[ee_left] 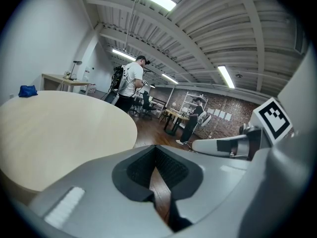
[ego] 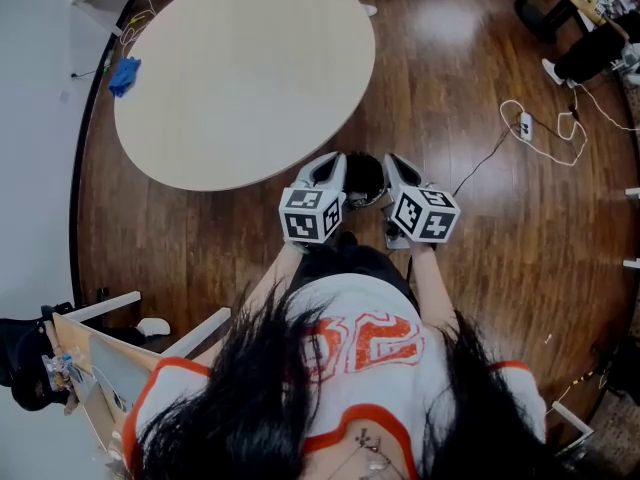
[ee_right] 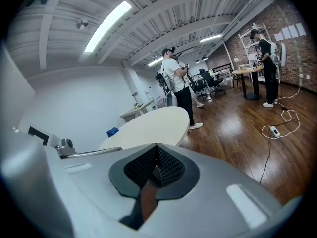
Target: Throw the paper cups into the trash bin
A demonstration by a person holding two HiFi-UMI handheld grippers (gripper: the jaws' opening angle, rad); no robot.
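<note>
No paper cup shows in any view. The round cream table is bare apart from a blue cloth at its left edge. I hold both grippers side by side just off the table's near edge, above the wooden floor. The left gripper has its jaws closed tip to tip with nothing between them, as the left gripper view shows. The right gripper is likewise shut and empty. Between and below them sits a dark round thing, likely the trash bin, mostly hidden.
A white power strip with its cable lies on the floor to the right. Wooden furniture stands at the lower left. People stand at benches far across the room. The table's edge is close on the left.
</note>
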